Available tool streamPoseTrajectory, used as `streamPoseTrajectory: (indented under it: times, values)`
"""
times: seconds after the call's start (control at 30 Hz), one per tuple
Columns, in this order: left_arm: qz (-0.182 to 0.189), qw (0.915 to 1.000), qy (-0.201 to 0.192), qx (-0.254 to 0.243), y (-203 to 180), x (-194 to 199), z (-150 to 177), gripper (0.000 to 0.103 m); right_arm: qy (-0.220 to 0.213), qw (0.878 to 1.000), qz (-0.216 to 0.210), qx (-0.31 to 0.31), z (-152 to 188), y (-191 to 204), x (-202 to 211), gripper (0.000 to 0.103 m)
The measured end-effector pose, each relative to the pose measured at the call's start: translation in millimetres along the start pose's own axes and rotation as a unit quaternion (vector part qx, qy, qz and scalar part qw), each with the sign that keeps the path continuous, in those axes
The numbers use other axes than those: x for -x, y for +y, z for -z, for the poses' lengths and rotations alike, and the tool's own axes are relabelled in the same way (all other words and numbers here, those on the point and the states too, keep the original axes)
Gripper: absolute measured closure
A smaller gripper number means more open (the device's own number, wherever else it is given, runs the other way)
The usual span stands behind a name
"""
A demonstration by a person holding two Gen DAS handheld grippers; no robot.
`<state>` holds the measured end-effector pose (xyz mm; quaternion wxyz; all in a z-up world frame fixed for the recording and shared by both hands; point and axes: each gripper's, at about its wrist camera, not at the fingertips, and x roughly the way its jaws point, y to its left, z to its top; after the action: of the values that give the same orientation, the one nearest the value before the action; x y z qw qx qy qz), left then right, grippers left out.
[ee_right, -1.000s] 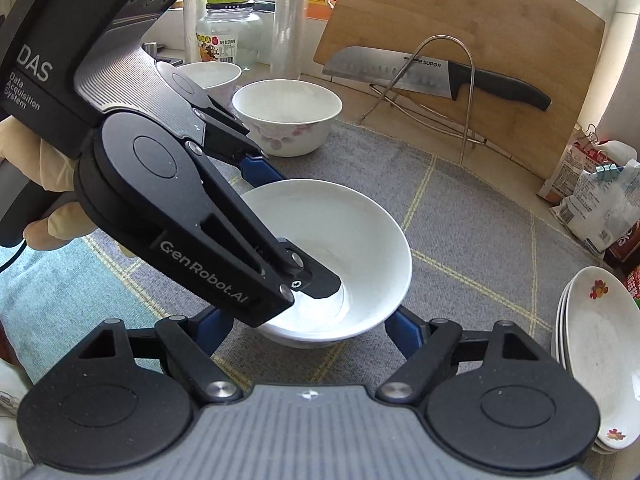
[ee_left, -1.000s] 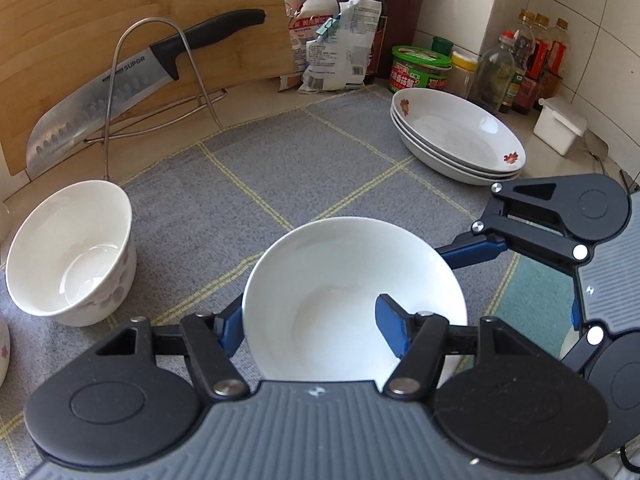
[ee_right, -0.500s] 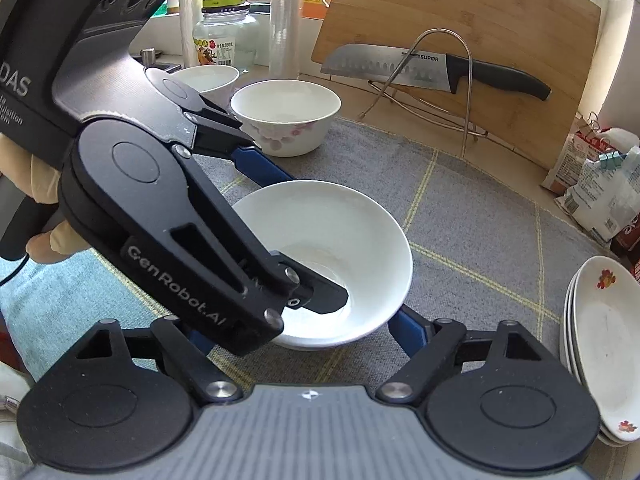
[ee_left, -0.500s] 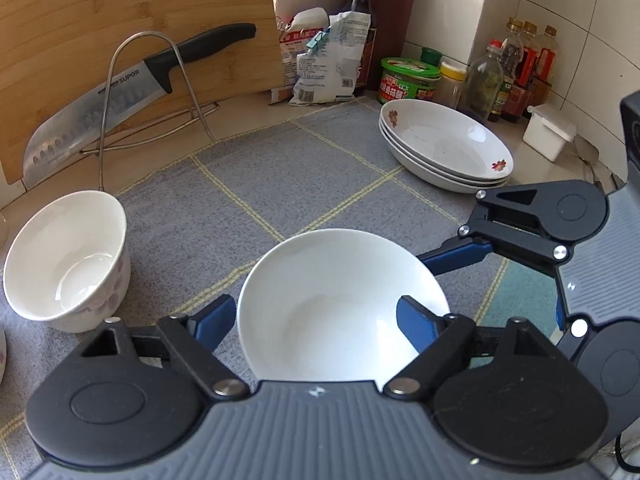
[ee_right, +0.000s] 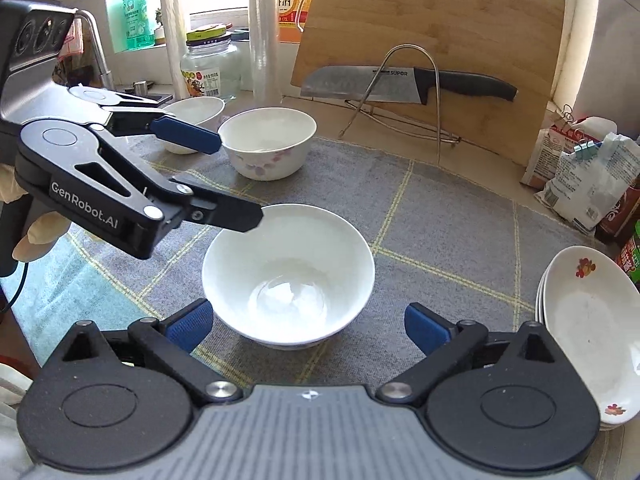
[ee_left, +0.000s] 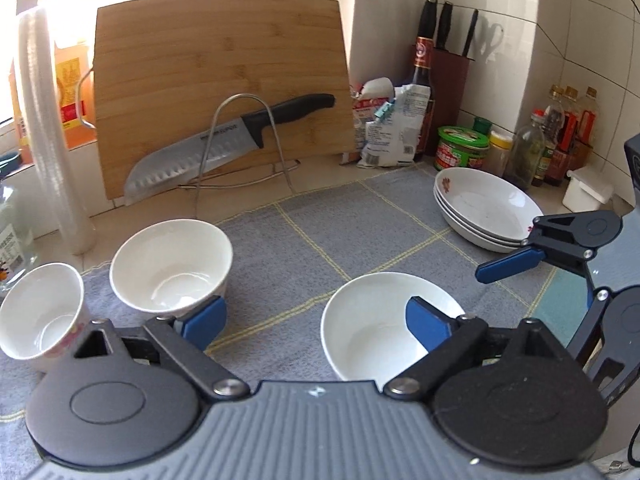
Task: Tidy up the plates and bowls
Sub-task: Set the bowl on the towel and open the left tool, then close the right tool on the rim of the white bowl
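Three bowls show in the left wrist view on the grey checked mat [ee_left: 340, 236]: the plain white bowl [ee_left: 380, 320] sits low in the middle, the flowered bowl [ee_left: 172, 264] to its left, and a third bowl [ee_left: 40, 316] at the far left edge, with the stack of plates [ee_left: 484, 212] well apart on the right. The left gripper [ee_left: 316, 322] has its jaws wide apart, holding nothing; one blue pad hangs over the plain bowl's hollow, the other just beside the flowered bowl. A second ago those jaws were clamped on the plain bowl's rim; they have just been opening, and the view now takes in more of the counter. The risk I judge here is that the pad over the hollow catches the rim as the hand pulls away, tipping or dragging the bowl. From the right wrist view, the plain white bowl [ee_right: 288, 276] stands upright on the mat between the spread pads of the right gripper [ee_right: 308, 326], neither pad touching it; these jaws too have just been opening, where earlier they sat closer against the bowl's sides. The left gripper [ee_right: 224, 180] hangs above the bowl's left rim, higher than before. Sweeping sideways could knock the flowered bowl [ee_right: 268, 144] behind.
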<state>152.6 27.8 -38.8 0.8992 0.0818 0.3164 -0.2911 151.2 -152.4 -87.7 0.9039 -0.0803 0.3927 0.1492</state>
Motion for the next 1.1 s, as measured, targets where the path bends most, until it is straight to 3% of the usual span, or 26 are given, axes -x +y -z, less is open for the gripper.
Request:
streamPoseTrajectory:
  times: [0.37, 0.6, 0.9, 1.1]
  values:
    - [-0.092, 0.9949, -0.004, 0.042, 26.0, 13.1, 24.5, 0.002, -0.009, 1.000, -0.013, -0.015, -21.8, -8.6, -6.5, 0.000]
    - [-0.131, 0.9908, -0.006, 0.034, 36.8, 3.3, 25.6, 0.002, -0.010, 1.000, -0.019, -0.022, -46.2, -13.9, -15.9, 0.000]
    - [-0.165, 0.9862, -0.005, 0.013, 42.1, -20.3, 23.3, 0.002, -0.006, 0.998, -0.063, -0.022, -84.4, -24.5, -38.9, 0.000]
    - [-0.167, 0.9857, 0.006, 0.022, 50.6, -38.2, 21.4, 0.002, 0.007, 0.996, -0.088, 0.004, -112.1, -21.3, -67.1, 0.000]
